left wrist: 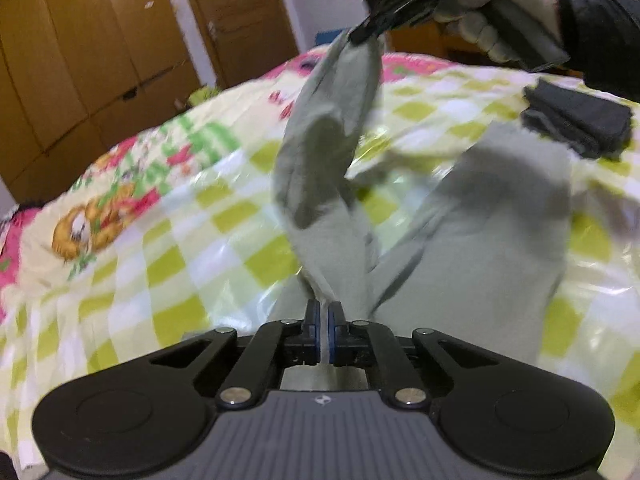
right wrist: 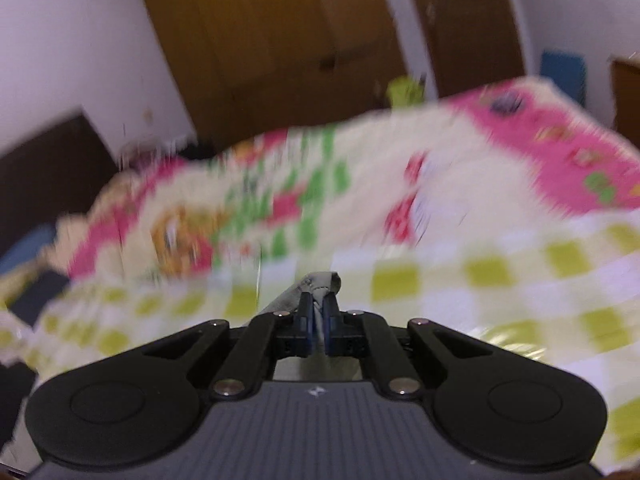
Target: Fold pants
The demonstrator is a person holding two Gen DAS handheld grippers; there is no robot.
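Two ends of the grey pants [left wrist: 480, 240] are being gripped: one is being pinched by the closed left gripper [left wrist: 324, 312], the other is being held above the checked bedspread [left wrist: 180, 240] by the right gripper [right wrist: 318, 308], clamped in a gloved hand [left wrist: 492, 20].

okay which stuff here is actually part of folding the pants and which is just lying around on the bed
In the job:
- grey pants
- left gripper, shut on the pants
- right gripper, shut on one lifted leg end

Lying about:
- dark folded cloth on the bedspread
- wooden wardrobe
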